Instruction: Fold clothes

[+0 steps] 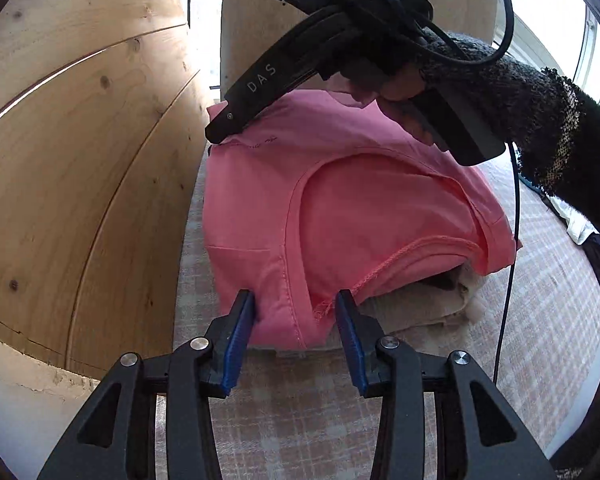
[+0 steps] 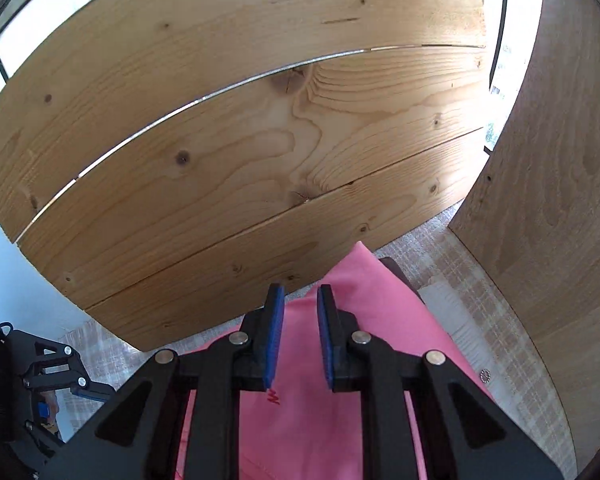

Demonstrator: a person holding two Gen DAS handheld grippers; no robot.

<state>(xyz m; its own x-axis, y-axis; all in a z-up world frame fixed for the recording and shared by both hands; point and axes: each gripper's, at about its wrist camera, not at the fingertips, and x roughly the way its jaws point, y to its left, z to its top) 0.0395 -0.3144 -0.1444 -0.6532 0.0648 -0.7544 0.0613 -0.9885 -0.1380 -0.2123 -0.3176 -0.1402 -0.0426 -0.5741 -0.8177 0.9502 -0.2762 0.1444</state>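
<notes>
Left-wrist view, left to right: wooden boards (image 1: pixel 84 168) fill the left half of the frame; at lower centre the left gripper (image 1: pixel 296 308) stands with its blue pads apart, the left pad touching the near corner of the folded pink garment (image 1: pixel 340 200) and the right pad just beside its frayed hem, so the cloth lies between the jaws but does not look pinched. The garment rests at centre frame on a folded beige cloth (image 1: pixel 416 304), itself on the checked cover (image 1: pixel 540 320). At upper right the right gripper (image 1: pixel 220 130) reaches over the far edge of the garment, carried by a hand in a dark knitted sleeve (image 1: pixel 540 120). Right-wrist view, left to right: the other tool sits at lower left; the boards span the upper frame; at lower centre the right gripper's pads stand narrowly parted above the pink fabric, gripping nothing that can be seen; a brown panel (image 2: pixel 560 160) closes the right side. Judged risks: if the left jaws close here they may catch only the top layer at the hem, so a lift would peel the fold open; they may also snag the beige cloth beneath and drag the stack; and the nearby boards leave little room for a sideways move.
</notes>
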